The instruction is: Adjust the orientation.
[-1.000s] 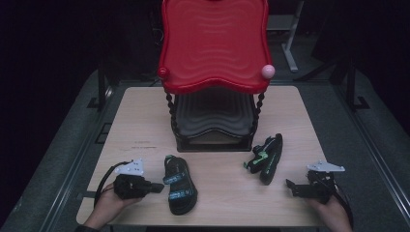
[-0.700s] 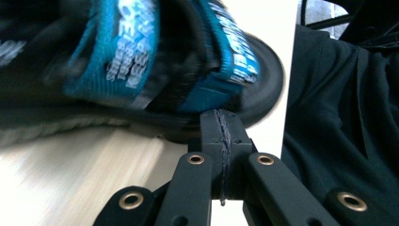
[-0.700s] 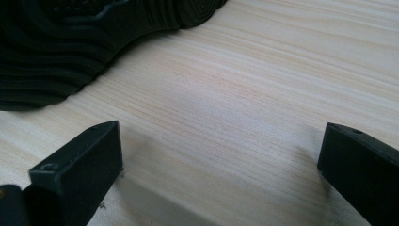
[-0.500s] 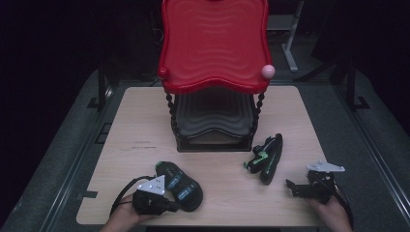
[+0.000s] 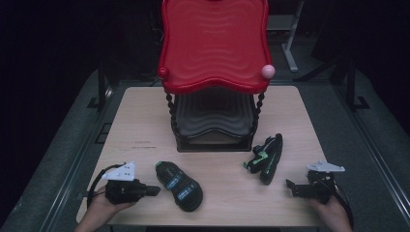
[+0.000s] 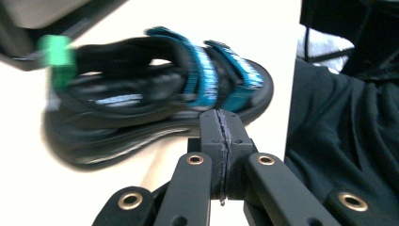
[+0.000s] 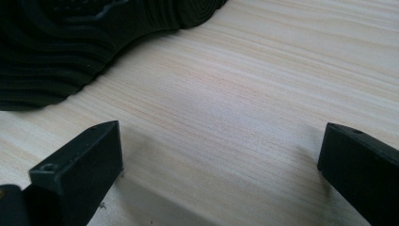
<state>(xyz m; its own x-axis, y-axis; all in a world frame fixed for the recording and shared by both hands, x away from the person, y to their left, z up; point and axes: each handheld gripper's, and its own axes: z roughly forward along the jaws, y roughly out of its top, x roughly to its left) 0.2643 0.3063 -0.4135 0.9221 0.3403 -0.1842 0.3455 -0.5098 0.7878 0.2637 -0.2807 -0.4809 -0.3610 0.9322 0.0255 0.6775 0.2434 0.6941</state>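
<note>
Dark surroundings frame a pale wooden counter (image 5: 145,125) with a red, wavy-topped tiered rack (image 5: 212,43) at its back. One black sandal with blue straps (image 5: 180,186) lies flat near the front left edge. The left gripper (image 5: 153,190) sits just beside its heel, fingers pressed together and holding nothing — likely nudging rather than grasping. A second sandal (image 5: 265,155) lies on its side to the right, near the right gripper (image 5: 289,186), whose fingers are spread wide and low over bare wood.

The black sandal with blue straps (image 5: 179,186) swung from lying straight up the frame to slanting toward the lower right. The left gripper (image 5: 154,190), jaws closed, pushed right into it, then drew back left.
</note>
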